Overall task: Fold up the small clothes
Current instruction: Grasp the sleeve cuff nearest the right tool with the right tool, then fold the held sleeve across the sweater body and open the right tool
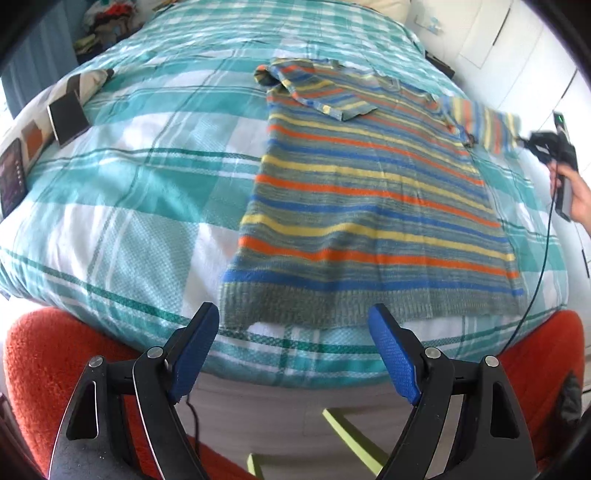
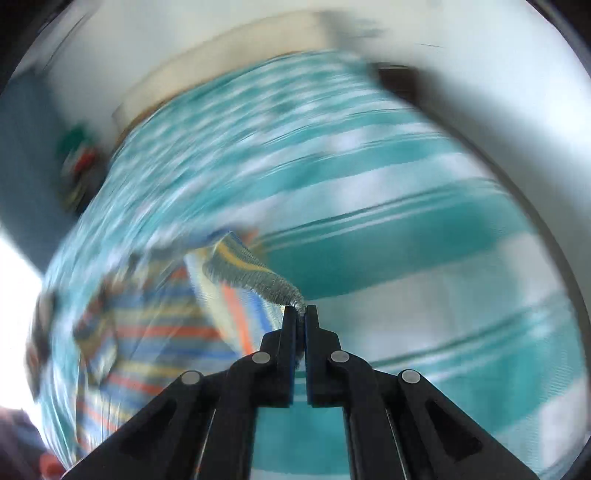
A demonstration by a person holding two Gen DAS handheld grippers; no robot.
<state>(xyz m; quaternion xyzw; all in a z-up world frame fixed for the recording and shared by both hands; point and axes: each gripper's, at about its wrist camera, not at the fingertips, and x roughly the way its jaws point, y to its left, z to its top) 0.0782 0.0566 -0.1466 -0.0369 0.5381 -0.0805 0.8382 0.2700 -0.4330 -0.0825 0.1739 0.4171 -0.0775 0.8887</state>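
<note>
On bed [image 1: 122,206]: sweater [image 1: 369,206] beyond spread left fingers [image 1: 210,343]; right fingers [image 2: 295,317] clamp sleeve cuff [image 2: 258,277].

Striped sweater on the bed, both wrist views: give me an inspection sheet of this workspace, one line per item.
Surface: bed with a teal and white plaid cover, lightly creased.
Job's things: striped sweater spread flat, hem toward the near edge; one sleeve folded across the chest; the other sleeve's cuff lifted off the bed.
Clutter: dark notebook and a tablet on a patterned pillow at the left edge.
Grippers: left tongs open, empty, near the hem; right tongs shut on the cuff.
Cables: dark cable hanging from the right tool across the bed's edge.
Surroundings: white cupboards; pile of clothes beyond the bed; right wrist view blurred.
</note>
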